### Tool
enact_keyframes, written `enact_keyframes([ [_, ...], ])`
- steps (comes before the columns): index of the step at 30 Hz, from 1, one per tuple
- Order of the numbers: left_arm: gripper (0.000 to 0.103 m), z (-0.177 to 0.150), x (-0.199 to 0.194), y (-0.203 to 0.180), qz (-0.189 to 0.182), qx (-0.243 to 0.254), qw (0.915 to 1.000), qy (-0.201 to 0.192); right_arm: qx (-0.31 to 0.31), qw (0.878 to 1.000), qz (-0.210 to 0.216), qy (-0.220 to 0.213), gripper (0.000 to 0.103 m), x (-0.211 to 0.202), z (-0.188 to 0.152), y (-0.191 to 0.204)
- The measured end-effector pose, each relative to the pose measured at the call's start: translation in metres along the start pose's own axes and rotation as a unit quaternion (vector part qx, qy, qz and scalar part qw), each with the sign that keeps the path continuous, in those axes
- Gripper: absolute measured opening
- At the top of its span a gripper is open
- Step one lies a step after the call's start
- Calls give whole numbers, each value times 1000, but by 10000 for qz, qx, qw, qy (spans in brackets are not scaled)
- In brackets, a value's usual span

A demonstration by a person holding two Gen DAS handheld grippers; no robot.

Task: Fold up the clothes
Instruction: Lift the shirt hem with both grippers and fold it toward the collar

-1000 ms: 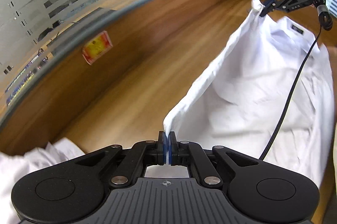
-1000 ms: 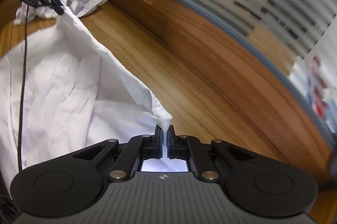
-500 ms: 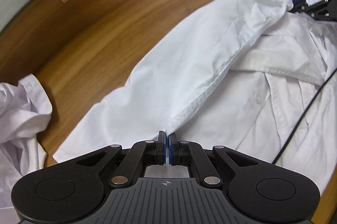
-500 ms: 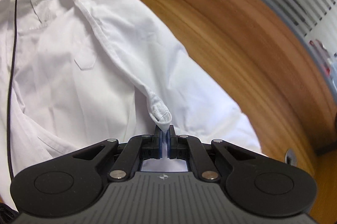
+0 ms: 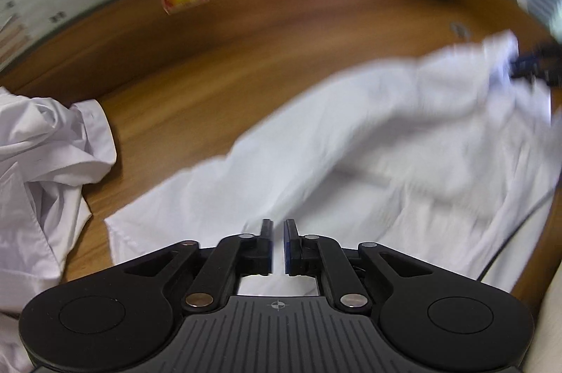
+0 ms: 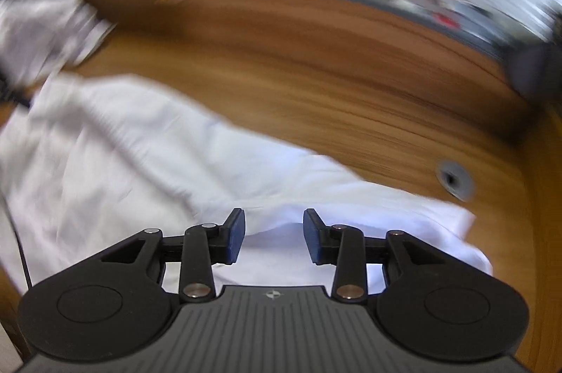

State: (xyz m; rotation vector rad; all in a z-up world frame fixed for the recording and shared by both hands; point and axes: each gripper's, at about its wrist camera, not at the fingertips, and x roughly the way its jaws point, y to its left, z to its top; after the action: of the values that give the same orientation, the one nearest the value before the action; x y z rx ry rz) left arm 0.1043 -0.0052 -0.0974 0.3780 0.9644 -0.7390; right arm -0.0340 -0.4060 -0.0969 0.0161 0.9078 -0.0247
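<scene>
- The shirt (image 5: 351, 162) is lying spread across the wooden table (image 5: 246, 64), filling the lower and right part of the left wrist view and the lower left of the right wrist view; the fold just laid over is resting on the shirt body.
- The left claw (image 5: 278, 244) is standing slightly parted at the bottom centre of its frame; its jaws have just been opening, and no cloth is pinched between the pads, though white fabric is showing behind the narrow gap.
- The right claw (image 6: 274, 237) is standing clearly released at the bottom centre of its frame; its jaws have just been opening, with the shirt edge lying below and behind them, not gripped.
- Both views are blurring, so seams and the collar cannot be made out.
- The step in hand is looking like letting go after laying a fold. To do it well, both claws should be opening fully before backing off, so that no pad is dragging the hem.
- Lifting away straight, rather than sliding across the cloth, should be keeping the folded edge flat.
- A second heap of white cloth (image 5: 42, 162) is sitting at the left of the left wrist view, near the shirt's corner; it seems worth keeping clear of it.
- A cable (image 5: 509, 239) is crossing the shirt at lower right and could be snagging the fold.
</scene>
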Motion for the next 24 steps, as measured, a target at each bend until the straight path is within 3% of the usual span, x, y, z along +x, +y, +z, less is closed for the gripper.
enact_keyframes([
  [4, 15, 28, 9, -16, -141, -484, 9985, -193, 874, 9954, -400, 23, 46, -18, -2, -39],
  [8, 19, 52, 29, -36, -296, -619, 9972, -307, 1600, 9849, -654, 41, 51, -27, -12, -70],
  [15, 20, 88, 74, -71, -558, -1008, 9923, -461, 2625, 9620, -731, -190, 56, -30, -23, -108],
  [21, 20, 81, 110, -95, -609, -959, 9935, 13, 3248, 9440, -512, -269, 63, -14, -20, -127],
  [24, 20, 66, 125, -101, -545, -975, 9932, 325, 3830, 9227, -350, -277, 63, -3, -24, -139],
])
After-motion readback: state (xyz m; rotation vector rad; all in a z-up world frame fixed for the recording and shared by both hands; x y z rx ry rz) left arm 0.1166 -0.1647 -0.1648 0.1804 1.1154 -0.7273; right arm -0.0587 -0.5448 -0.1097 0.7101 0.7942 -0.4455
